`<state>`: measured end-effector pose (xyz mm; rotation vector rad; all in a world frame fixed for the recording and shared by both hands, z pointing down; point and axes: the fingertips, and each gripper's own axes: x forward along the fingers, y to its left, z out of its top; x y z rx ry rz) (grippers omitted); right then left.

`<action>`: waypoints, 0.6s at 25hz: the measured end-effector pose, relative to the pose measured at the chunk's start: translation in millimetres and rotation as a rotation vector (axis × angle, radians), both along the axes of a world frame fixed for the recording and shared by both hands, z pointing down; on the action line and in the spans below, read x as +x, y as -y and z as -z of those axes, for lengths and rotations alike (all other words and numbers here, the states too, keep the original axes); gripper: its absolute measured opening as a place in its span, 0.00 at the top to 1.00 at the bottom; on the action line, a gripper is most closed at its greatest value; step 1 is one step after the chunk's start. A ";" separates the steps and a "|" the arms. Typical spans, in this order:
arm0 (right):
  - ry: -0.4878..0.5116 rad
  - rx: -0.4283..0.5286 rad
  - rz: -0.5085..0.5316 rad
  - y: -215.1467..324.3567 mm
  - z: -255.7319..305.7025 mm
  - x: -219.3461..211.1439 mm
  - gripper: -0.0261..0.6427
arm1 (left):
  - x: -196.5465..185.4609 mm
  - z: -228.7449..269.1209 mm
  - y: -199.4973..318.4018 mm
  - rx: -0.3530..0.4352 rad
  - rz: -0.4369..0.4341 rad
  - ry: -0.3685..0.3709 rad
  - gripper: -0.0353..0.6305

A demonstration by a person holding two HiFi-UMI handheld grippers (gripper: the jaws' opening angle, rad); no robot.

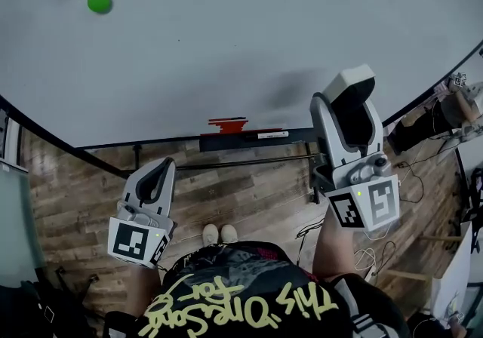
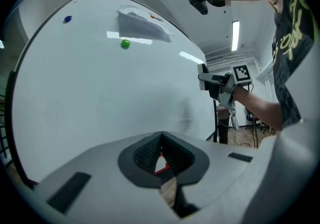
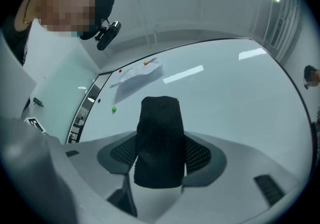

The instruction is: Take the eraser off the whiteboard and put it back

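Note:
My right gripper (image 1: 349, 106) is shut on the eraser (image 1: 352, 89), a white block with black felt, held near the lower right part of the whiteboard (image 1: 226, 50). In the right gripper view the felt (image 3: 159, 140) fills the space between the jaws, with the board behind it. I cannot tell whether the eraser touches the board. My left gripper (image 1: 161, 169) hangs lower, below the board's bottom edge, with its jaws shut on nothing (image 2: 161, 141). The left gripper view shows the right gripper (image 2: 214, 84) out at the board's right.
A green magnet (image 1: 99, 1) sticks to the board at upper left, near a sheet of paper (image 2: 142, 23) and a blue magnet (image 2: 67, 19). The tray (image 1: 256, 136) under the board carries a red item (image 1: 228, 124). Cables (image 1: 362, 253) lie on the wooden floor.

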<state>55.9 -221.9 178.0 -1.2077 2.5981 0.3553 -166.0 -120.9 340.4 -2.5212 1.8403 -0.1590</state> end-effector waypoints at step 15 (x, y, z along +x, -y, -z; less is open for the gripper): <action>0.028 0.020 -0.036 30.5 13.4 -5.5 0.58 | -31.2 -3.3 -18.4 0.004 0.099 0.021 0.94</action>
